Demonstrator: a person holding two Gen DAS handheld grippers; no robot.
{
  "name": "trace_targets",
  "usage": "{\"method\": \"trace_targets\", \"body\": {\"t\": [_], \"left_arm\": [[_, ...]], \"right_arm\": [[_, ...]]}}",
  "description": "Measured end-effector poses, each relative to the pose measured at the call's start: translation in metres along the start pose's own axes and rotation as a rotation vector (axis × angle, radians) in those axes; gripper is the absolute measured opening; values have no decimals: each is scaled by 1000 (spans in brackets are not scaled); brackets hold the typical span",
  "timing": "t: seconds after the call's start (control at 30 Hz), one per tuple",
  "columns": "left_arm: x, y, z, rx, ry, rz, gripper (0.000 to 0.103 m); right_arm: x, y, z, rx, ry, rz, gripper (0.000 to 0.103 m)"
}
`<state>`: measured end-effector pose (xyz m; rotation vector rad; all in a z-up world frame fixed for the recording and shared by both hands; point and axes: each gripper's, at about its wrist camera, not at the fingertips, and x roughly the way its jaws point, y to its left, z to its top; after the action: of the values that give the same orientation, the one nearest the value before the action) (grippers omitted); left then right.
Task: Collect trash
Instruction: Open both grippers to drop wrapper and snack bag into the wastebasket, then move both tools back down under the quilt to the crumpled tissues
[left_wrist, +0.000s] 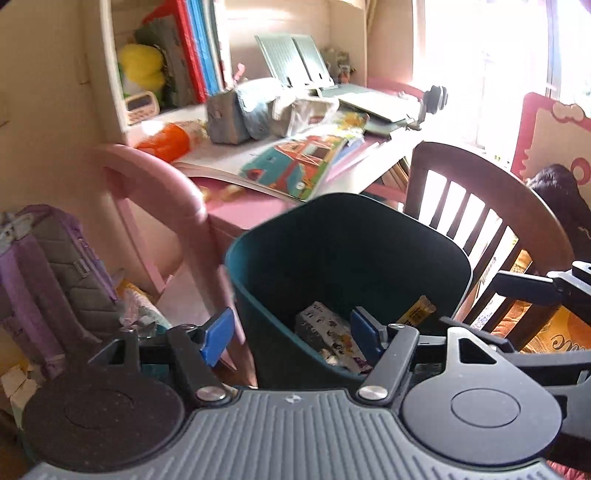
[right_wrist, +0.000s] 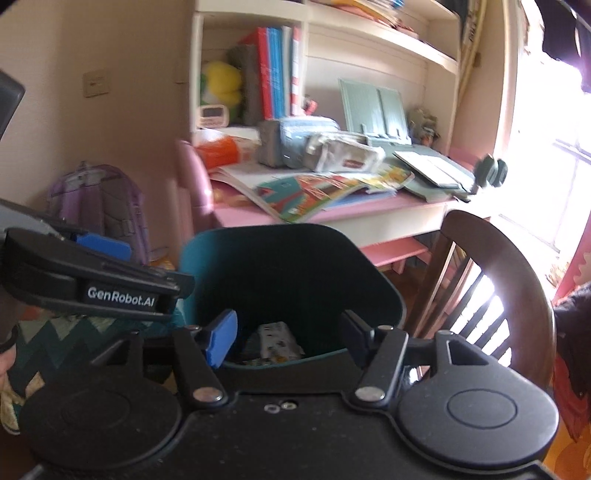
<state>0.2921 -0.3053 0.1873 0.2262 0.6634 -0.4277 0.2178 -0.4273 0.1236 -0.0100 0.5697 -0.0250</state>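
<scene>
Both the left hand-held gripper (left_wrist: 291, 338) and the right hand-held gripper (right_wrist: 286, 339) hung spread and empty above the bin (left_wrist: 436, 254). Wrappers (left_wrist: 328, 332) already lay inside it; the orange packet (left_wrist: 166, 142) on the desk (left_wrist: 240, 214) beyond the bin probably remained

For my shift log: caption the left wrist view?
Open left tongs above teal bin holding wrappers.

- A child's study corner in a home.
- Centre: a pink desk (right_wrist: 369, 210) strewn with picture books (right_wrist: 314, 192) and pencil cases (right_wrist: 306, 142).
- Upper centre: a cream shelf (right_wrist: 369, 37) with upright books (right_wrist: 275, 74), a yellow plush toy (right_wrist: 221, 83) and a small clock (right_wrist: 212, 112).
- Left: a purple school bag (right_wrist: 96, 203) against the wall.
- Right: a wooden chair (right_wrist: 491, 277) near a bright window (right_wrist: 546, 147).
</scene>
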Motion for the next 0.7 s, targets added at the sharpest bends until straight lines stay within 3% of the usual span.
{"method": "trace_targets", "body": {"t": [0.2, 0.33, 0.5, 0.7], "left_arm": [[-42, 27, -18, -39, -32, 24, 71], [-65, 49, -33, -58, -55, 47, 80], [-84, 86, -59, -101, -67, 64, 80], [-91, 135, -99, -112, -64, 140, 81]], "right_arm": [[-27, 41, 0, -53, -29, 72, 63], [-35, 74, -2, -93, -36, 135, 67], [-33, 120, -12, -158, -24, 219, 71], [-14, 178, -28, -204, 12, 318, 72]]}}
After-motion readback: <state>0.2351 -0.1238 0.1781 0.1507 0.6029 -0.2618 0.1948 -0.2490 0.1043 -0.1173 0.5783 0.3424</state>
